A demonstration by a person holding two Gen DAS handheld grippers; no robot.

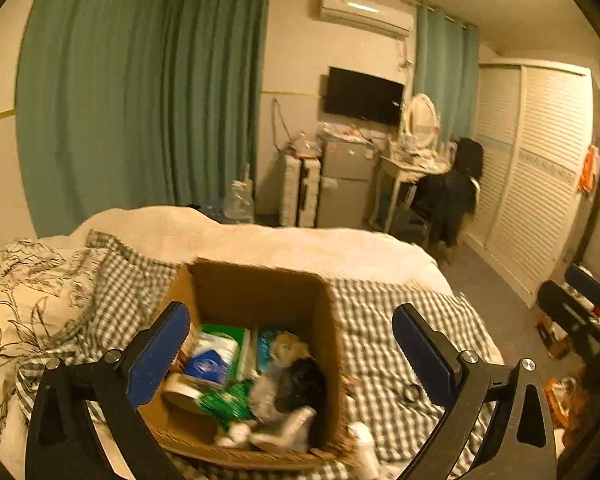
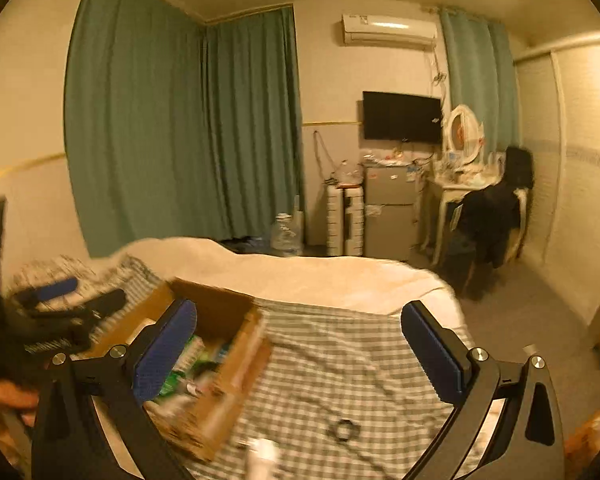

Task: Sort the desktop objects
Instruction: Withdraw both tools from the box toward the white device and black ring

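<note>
The cardboard box (image 1: 256, 360), already holding packets, sits on the bed (image 1: 380, 344) between the left gripper's (image 1: 292, 356) wide-open, empty jaws; a small ring (image 2: 345, 429) lies below the right gripper's (image 2: 300, 352) open jaws, seemingly unsorted.

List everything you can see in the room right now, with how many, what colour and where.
cardboard box: one, brown, open on the bed, filled with packets and soft items
checked blanket: one, grey and white, under and right of the box
floral duvet: one, cream and black, left end of the bed
small ring: one, dark, on the blanket right of the box
curtains: green, along the far walls
television: one, black, on the wall
air conditioner: one, white, above the television
small fridge: one, grey, below the television
dressing table: one, white, with oval mirror
wardrobe: one, white, louvred doors, right
left gripper: open, blue pads, over the box
right gripper: open, blue pads, empty
</note>
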